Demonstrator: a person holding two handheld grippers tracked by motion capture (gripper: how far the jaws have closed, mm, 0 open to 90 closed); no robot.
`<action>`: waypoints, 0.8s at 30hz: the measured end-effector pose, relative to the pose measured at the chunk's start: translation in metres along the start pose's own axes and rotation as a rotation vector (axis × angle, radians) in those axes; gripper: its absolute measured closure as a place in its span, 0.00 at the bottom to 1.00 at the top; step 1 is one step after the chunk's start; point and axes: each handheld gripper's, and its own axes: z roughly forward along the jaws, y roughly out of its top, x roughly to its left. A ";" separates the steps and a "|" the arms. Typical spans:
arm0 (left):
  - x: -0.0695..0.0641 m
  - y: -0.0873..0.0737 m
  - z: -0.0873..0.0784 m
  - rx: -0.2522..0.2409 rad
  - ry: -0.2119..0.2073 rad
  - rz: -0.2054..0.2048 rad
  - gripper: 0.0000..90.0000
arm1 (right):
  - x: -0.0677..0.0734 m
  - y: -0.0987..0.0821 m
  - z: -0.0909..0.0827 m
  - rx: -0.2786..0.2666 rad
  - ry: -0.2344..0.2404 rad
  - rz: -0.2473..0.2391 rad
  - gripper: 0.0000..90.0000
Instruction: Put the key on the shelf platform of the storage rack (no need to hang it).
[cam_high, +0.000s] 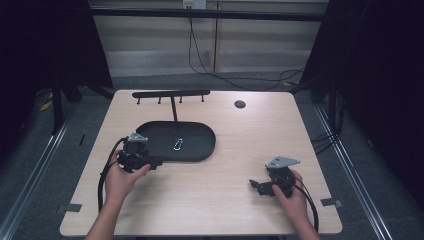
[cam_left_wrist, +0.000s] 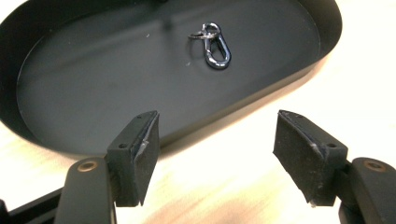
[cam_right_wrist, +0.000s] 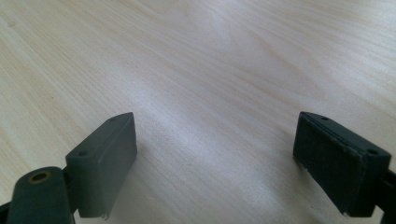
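Note:
A small silver carabiner clip (cam_high: 178, 144) (cam_left_wrist: 215, 45) with a ring lies inside a black oval tray (cam_high: 200, 152) (cam_left_wrist: 70, 88) at the table's middle left. My left gripper (cam_high: 155, 162) (cam_left_wrist: 215, 156) is held at the tray's near left rim, open and empty, with the clip ahead of its jaws. My right gripper (cam_high: 256, 186) (cam_right_wrist: 215, 163) hovers low over bare wood at the front right, open with nothing between its pads.
A black T-shaped hook rack (cam_high: 171, 94) rises from the tray's far side. A round cable hole (cam_high: 240, 104) sits at the table's back right. Cables run over the floor behind the table (cam_high: 200, 210).

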 end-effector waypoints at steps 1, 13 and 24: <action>0.000 -0.002 -0.001 0.004 0.001 0.004 0.35 | 0.000 0.000 0.000 0.001 0.000 0.001 0.15; -0.004 -0.025 0.000 0.014 0.002 0.006 0.34 | 0.000 0.000 0.000 0.000 0.000 0.001 0.15; -0.006 -0.043 0.006 0.057 0.006 0.053 0.31 | 0.000 0.000 0.000 0.000 0.000 0.000 0.15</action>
